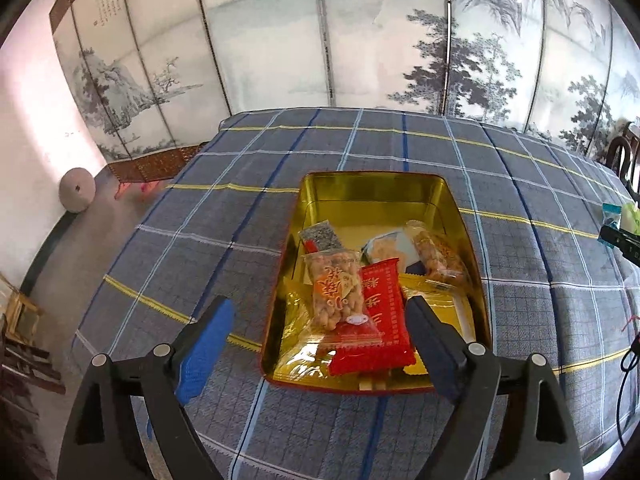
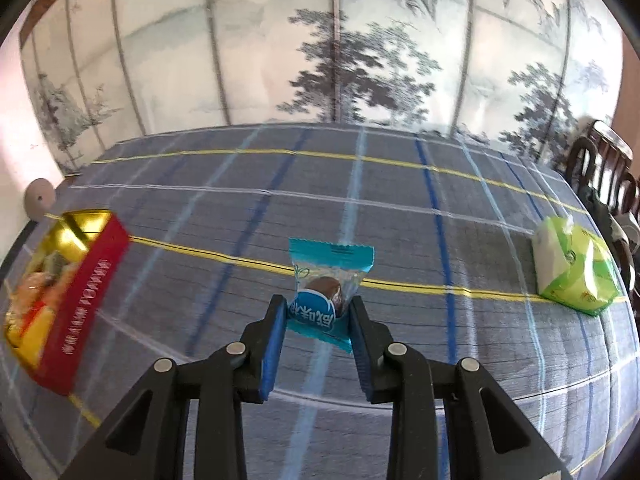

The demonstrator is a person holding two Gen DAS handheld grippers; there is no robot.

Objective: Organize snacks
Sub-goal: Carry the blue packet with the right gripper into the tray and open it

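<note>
A tin [image 1: 372, 178] with a gold inside stands on the plaid tablecloth and holds several wrapped snacks. Among them are a red packet [image 1: 380, 320], a clear peanut packet [image 1: 336, 288] and a blue-white packet [image 1: 388, 248]. My left gripper [image 1: 320, 308] hovers open over the tin's near end with nothing between its blue pads. In the right wrist view my right gripper [image 2: 317, 302] is shut on a teal packet [image 2: 328, 280] with a brown sweet inside, lifted clear of the cloth. The red-sided tin [image 2: 80, 292] lies to its left.
A green and white packet [image 2: 572, 268] lies on the cloth at the right. A painted folding screen [image 1: 320, 40] stands behind the table. Dark wooden chairs [image 2: 600, 168] are beyond the table's right edge. A round grey object [image 1: 77, 190] leans on the left wall.
</note>
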